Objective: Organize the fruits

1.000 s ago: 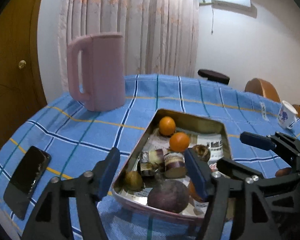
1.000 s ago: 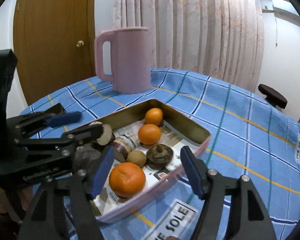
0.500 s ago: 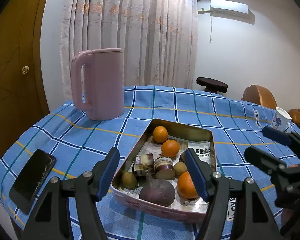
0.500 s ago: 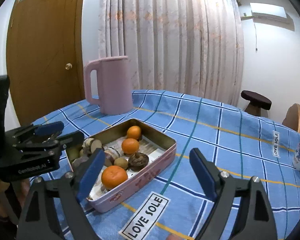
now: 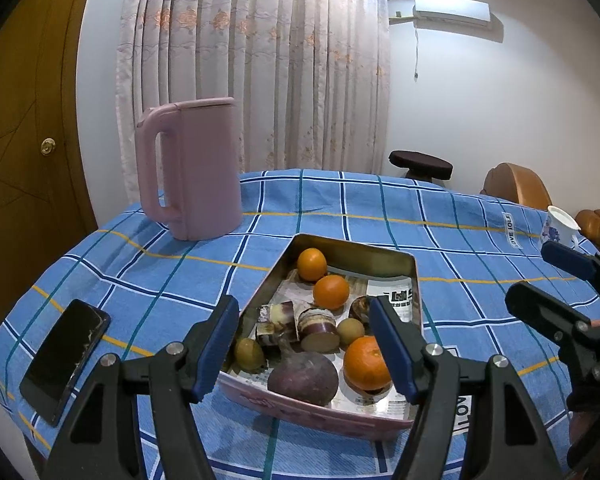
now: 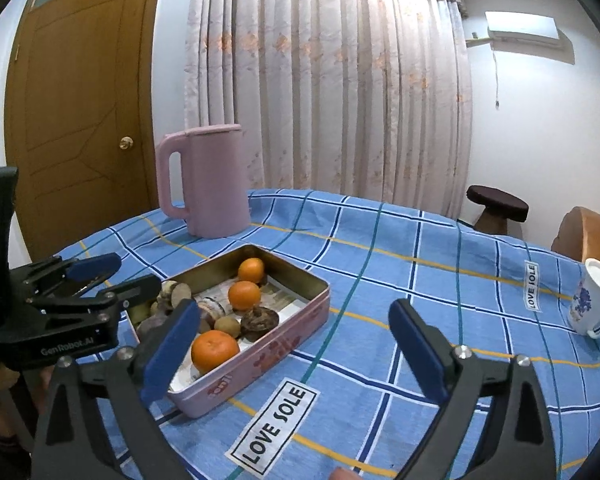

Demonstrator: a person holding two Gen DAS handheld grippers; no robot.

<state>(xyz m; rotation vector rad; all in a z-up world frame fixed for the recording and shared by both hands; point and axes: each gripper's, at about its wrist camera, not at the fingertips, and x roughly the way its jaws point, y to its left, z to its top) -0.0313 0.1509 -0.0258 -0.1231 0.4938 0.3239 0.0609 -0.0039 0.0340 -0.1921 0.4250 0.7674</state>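
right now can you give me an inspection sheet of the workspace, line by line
surface: round table under a blue checked tablecloth with LOVE SOLE labels.
job's things: pink rectangular metal tin, paper-lined, holding three oranges (nearest), a dark purple round fruit, cut purple-skinned pieces and small brown fruits.
clutter: tall pink lidded jug behind the tin; black smartphone near the table edge; white floral mug at the far side.
grippers: left gripper open and empty, in front of the tin; right gripper open and empty, over the cloth beside the tin.
cables: nothing seen on the table.
surroundings: curtain, wooden door, air conditioner, dark stool.
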